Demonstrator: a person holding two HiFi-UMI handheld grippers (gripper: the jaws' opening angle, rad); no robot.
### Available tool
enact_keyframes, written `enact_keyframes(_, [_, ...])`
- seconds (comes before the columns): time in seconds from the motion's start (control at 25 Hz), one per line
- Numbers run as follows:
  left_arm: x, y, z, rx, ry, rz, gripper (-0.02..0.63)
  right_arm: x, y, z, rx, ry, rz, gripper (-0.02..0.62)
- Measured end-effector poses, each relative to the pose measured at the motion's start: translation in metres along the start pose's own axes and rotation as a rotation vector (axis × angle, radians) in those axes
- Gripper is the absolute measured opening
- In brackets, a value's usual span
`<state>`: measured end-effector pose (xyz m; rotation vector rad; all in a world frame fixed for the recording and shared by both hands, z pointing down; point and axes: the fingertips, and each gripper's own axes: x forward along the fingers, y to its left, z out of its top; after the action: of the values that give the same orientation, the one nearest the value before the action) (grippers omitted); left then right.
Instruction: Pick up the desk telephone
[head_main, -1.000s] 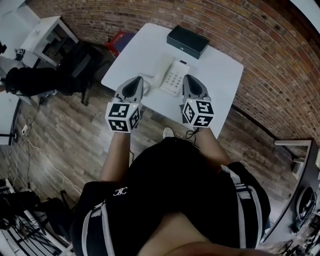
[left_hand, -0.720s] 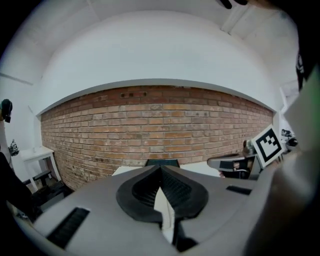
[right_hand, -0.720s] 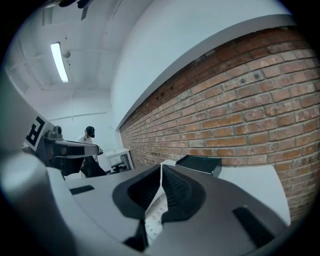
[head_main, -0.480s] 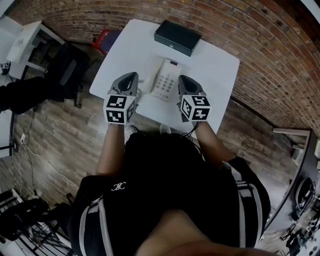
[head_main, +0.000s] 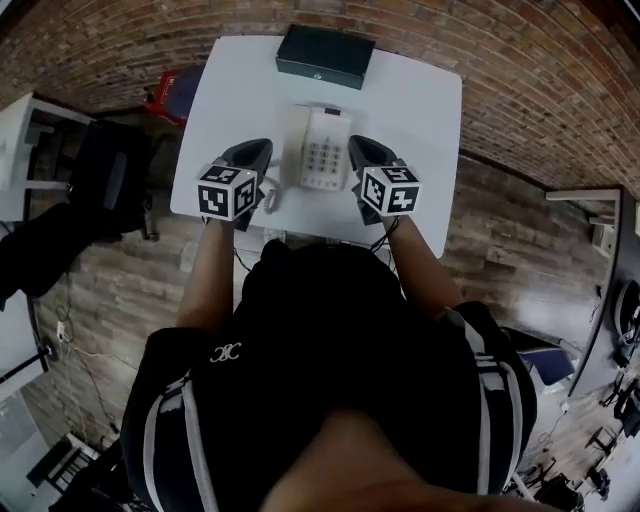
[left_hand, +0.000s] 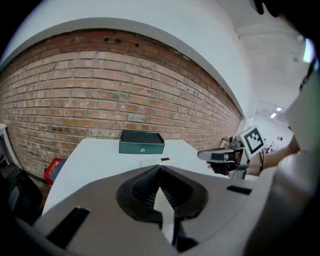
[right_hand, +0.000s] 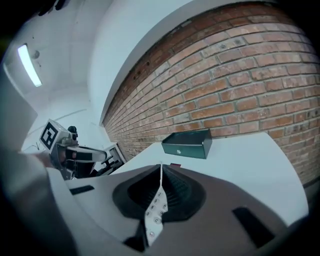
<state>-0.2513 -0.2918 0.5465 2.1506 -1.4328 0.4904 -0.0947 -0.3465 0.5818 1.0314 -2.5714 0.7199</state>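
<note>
The white desk telephone (head_main: 320, 150) lies on the white table (head_main: 420, 110), handset along its left side and keypad facing up. My left gripper (head_main: 257, 150) hovers just left of the phone, jaws shut with nothing in them. My right gripper (head_main: 357, 147) hovers just right of it, also shut and empty. In the left gripper view the shut jaws (left_hand: 159, 168) hide most of the phone; a white sliver (left_hand: 163, 204) shows between them. In the right gripper view a strip of keypad (right_hand: 154, 212) shows behind the shut jaws (right_hand: 161, 168).
A dark box (head_main: 325, 55) sits at the table's far edge, against the brick wall (head_main: 520, 70). A red object (head_main: 170, 92) and a black bag (head_main: 105, 185) are on the wooden floor to the left. A white desk (head_main: 25, 125) stands further left.
Both grippers have come down and forward, from the table's near edge to either side of the phone. Their jaws stayed shut.
</note>
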Motion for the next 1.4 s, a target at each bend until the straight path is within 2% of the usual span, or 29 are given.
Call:
enact_keyframes(0.12, [0.012,0.021,-0.005,-0.065,0.006,-0.070,-0.008,0.012,-0.002,-0.020,0.040,0.052,-0.035,0.001])
enact_keyframes(0.24, [0.026,0.038,-0.013,-0.147,0.029,-0.139,-0.008,0.021,-0.004,-0.035,0.132,0.089,-0.024,0.003])
enact_keyframes(0.36, [0.041,0.047,-0.026,-0.216,0.081,-0.216,-0.008,0.028,-0.010,-0.041,0.208,0.104,-0.032,0.088])
enact_keyframes(0.48, [0.053,0.049,-0.037,-0.238,0.125,-0.268,-0.008,0.032,-0.020,-0.043,0.245,0.108,-0.072,0.097])
enact_keyframes(0.52, [0.057,0.047,-0.041,-0.240,0.141,-0.289,0.034,0.033,-0.023,-0.045,0.257,0.110,-0.080,0.105])
enact_keyframes(0.56, [0.061,0.046,-0.045,-0.244,0.158,-0.312,0.121,0.034,-0.026,-0.047,0.268,0.112,-0.086,0.114])
enact_keyframes(0.6, [0.065,0.044,-0.049,-0.250,0.175,-0.334,0.159,0.034,-0.028,-0.049,0.278,0.116,-0.091,0.123])
enact_keyframes(0.68, [0.071,0.039,-0.054,-0.271,0.196,-0.380,0.188,0.036,-0.032,-0.053,0.293,0.127,-0.097,0.135])
enact_keyframes(0.8, [0.079,0.029,-0.056,-0.321,0.203,-0.461,0.307,0.040,-0.036,-0.059,0.313,0.139,-0.091,0.149])
enact_keyframes(0.88, [0.083,0.025,-0.057,-0.337,0.206,-0.498,0.315,0.043,-0.037,-0.061,0.330,0.137,-0.083,0.156])
enact_keyframes(1.04, [0.094,0.028,-0.060,-0.369,0.221,-0.503,0.322,0.051,-0.038,-0.067,0.375,0.140,-0.066,0.173])
enact_keyframes(1.28, [0.105,0.026,-0.063,-0.446,0.256,-0.544,0.334,0.060,-0.044,-0.074,0.519,0.133,-0.049,0.184])
enact_keyframes(1.4, [0.109,0.024,-0.067,-0.457,0.278,-0.571,0.339,0.064,-0.043,-0.078,0.525,0.149,-0.041,0.184])
